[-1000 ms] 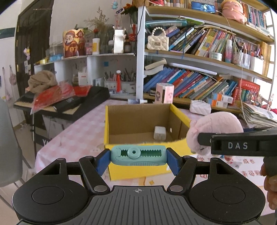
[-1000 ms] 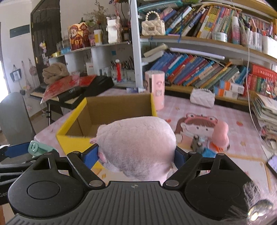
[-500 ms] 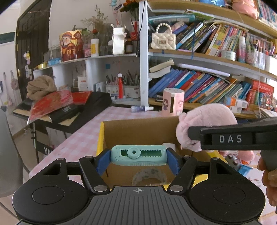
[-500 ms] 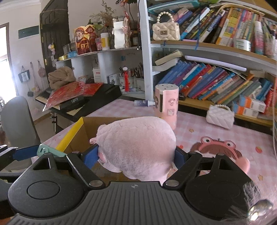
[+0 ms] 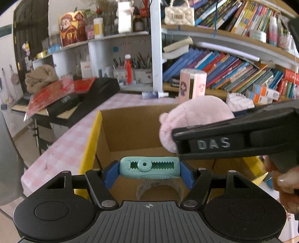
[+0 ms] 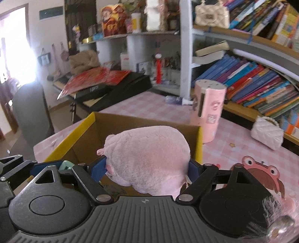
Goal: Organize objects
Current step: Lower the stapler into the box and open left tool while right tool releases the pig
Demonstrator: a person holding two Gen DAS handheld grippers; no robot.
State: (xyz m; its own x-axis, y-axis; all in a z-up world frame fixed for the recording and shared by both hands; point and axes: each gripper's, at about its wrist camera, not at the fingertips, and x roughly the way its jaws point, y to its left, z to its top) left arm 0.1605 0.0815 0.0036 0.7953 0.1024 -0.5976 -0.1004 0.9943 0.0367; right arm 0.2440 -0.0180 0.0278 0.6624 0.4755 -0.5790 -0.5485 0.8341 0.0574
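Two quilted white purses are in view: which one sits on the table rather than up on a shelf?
The plain white purse right of the pink cylinder; the other, cream purse, sits on the upper bookshelf.

Pretty clearly someone's home, a study or kid's room kind of space. The big giveaway was the white bookshelf [image 5: 156, 56] stuffed with colourful books leaning every which way. On its upper shelf sat a cream quilted handbag [image 5: 179, 16]; left of the shelf post were pen cups [image 5: 138, 73] and festive red figurines [image 5: 72, 30]. In front of the bookshelf stood a table with a pink checked tablecloth [image 6: 149, 106], and off to its left a black keyboard [image 5: 78, 104] buried under red packets.
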